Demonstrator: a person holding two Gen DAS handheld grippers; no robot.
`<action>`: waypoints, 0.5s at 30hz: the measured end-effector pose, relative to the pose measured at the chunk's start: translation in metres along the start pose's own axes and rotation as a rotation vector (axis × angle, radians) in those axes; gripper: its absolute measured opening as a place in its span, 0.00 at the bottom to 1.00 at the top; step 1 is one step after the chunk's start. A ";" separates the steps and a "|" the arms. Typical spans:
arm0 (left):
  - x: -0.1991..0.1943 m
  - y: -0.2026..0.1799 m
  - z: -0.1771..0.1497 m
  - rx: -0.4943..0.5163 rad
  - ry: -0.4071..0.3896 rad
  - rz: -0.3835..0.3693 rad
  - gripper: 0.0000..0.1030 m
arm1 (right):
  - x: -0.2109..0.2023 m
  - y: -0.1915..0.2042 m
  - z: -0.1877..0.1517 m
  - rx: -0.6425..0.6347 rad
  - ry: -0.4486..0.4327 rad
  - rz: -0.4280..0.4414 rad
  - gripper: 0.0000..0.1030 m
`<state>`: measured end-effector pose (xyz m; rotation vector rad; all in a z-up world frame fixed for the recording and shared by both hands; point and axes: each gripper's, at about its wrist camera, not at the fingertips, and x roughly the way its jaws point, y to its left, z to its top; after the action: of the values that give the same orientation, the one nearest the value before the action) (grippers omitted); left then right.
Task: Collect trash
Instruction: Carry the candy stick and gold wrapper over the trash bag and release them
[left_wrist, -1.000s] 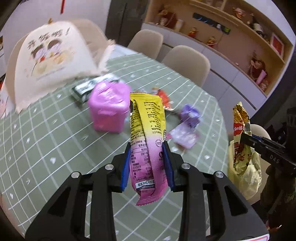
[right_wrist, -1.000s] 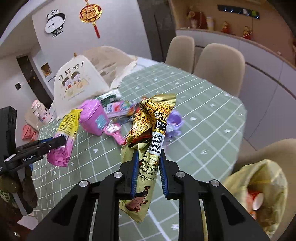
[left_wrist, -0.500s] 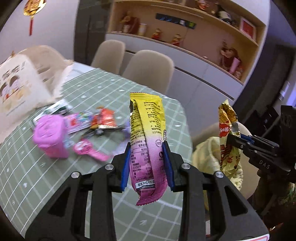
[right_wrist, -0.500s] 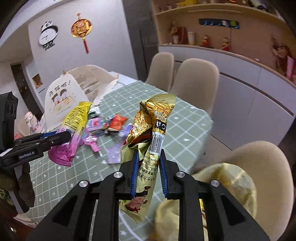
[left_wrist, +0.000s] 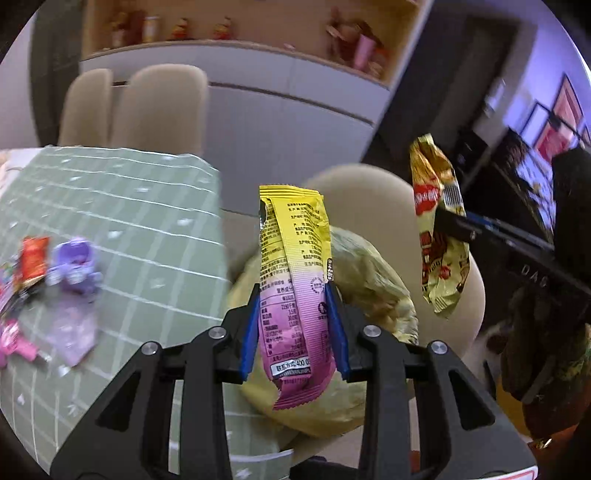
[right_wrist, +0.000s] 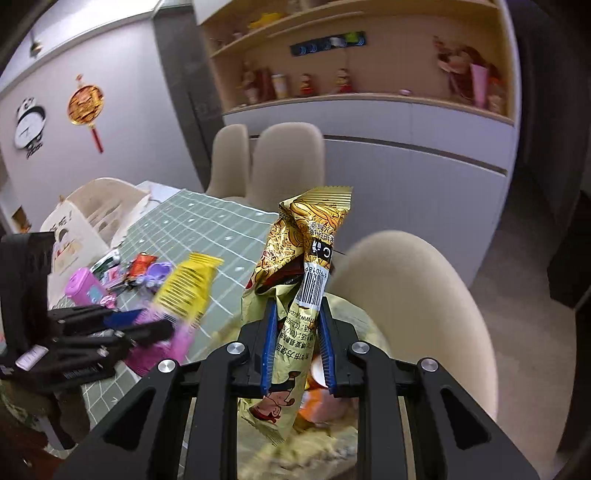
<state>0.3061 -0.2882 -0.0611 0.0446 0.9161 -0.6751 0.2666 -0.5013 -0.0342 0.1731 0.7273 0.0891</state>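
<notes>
My left gripper (left_wrist: 295, 328) is shut on a yellow and pink snack wrapper (left_wrist: 293, 266), held upright over a yellowish trash bag (left_wrist: 369, 280) that sits on a beige chair (left_wrist: 369, 188). My right gripper (right_wrist: 297, 345) is shut on a gold snack wrapper (right_wrist: 306, 258) above the same trash bag (right_wrist: 325, 446), whose open mouth shows orange rubbish inside. In the left wrist view the gold wrapper (left_wrist: 436, 229) hangs at the right in the other gripper. In the right wrist view the yellow and pink wrapper (right_wrist: 184, 291) shows blurred at the left.
The green checked table (left_wrist: 129, 206) lies to the left with more litter: a purple wrapper (left_wrist: 74, 262), a red packet (left_wrist: 33, 258), a pink box (right_wrist: 85, 286). A cream food cover (right_wrist: 92, 218) stands at its far end. Beige chairs (right_wrist: 288, 155) and a shelf cabinet (right_wrist: 406, 147) are behind.
Both grippers have swung right, away from the table's middle to over the trash bag on the chair, each still gripping its wrapper. The litter on the table has slid to the left of view.
</notes>
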 end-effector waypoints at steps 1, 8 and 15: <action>0.008 -0.006 0.001 0.010 0.016 -0.008 0.29 | 0.001 -0.004 -0.002 0.007 0.002 -0.004 0.21; 0.045 -0.030 0.004 0.063 0.071 -0.064 0.35 | 0.005 -0.024 -0.013 0.053 0.014 -0.026 0.21; 0.049 -0.023 0.004 0.032 0.076 -0.096 0.78 | 0.018 -0.029 -0.018 0.064 0.046 -0.015 0.21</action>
<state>0.3168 -0.3335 -0.0896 0.0556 0.9851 -0.7814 0.2682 -0.5253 -0.0650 0.2273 0.7781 0.0553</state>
